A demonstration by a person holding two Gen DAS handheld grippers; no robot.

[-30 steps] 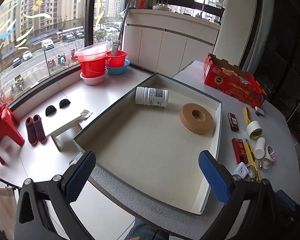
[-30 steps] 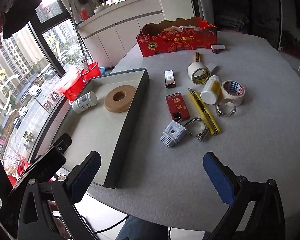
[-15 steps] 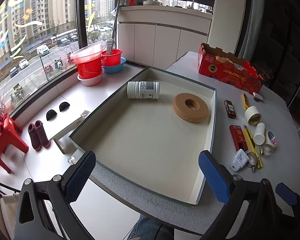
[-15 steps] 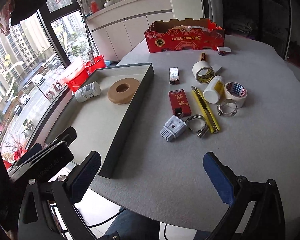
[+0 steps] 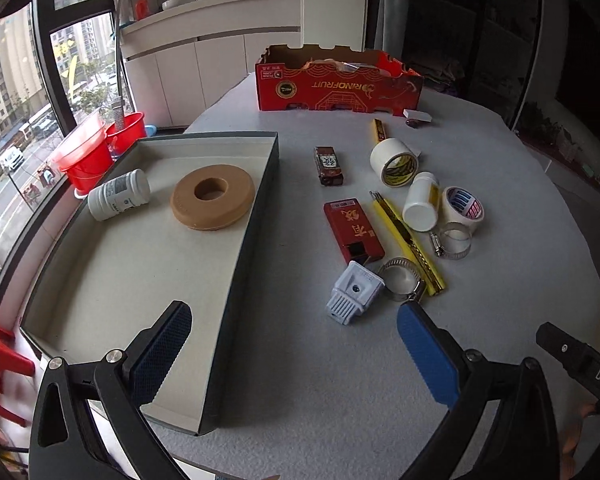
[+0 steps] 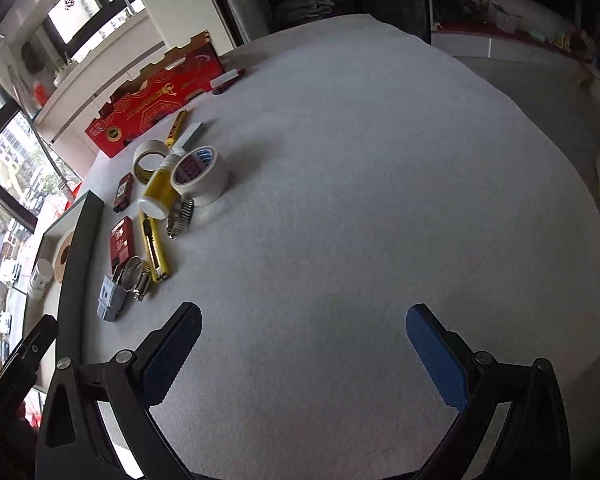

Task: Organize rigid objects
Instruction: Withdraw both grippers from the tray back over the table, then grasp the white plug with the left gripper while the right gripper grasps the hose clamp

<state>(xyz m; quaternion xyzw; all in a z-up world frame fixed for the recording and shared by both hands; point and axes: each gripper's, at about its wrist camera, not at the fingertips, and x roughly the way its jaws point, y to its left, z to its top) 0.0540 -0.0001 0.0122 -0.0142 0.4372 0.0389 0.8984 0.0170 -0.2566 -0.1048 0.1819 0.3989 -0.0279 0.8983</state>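
Holding two items so far — white bottle (image 5: pixel 118 196) and tan ring (image 5: pixel 213 203) — tray (image 5: pixel 244 232) awaits the tapes, clamps, boxes and grey plug (image 5: pixel 353 293) on the table (image 5: pixel 340 380); left gripper (image 5: pixel 292 356) and right gripper (image 6: pixel 304 356) both wide, empty.

- The red cardboard box (image 5: pixel 340 84) at the back of the counter carries "RINOFRUIT" in gold, printed upside down from here, beside a round gold emblem.
- The flat red pack (image 5: pixel 354 229) bears two large gold Chinese characters; I cannot read them with certainty.
- The black body of the other gripper (image 5: pixel 580 364) at the lower right shows the white letters "DAS", cut off at the edge.
- The white bottle (image 5: pixel 118 195) in the tray has a printed label, too small to read.
- The white tape roll (image 5: pixel 463 208) has red and blue print inside, illegible.
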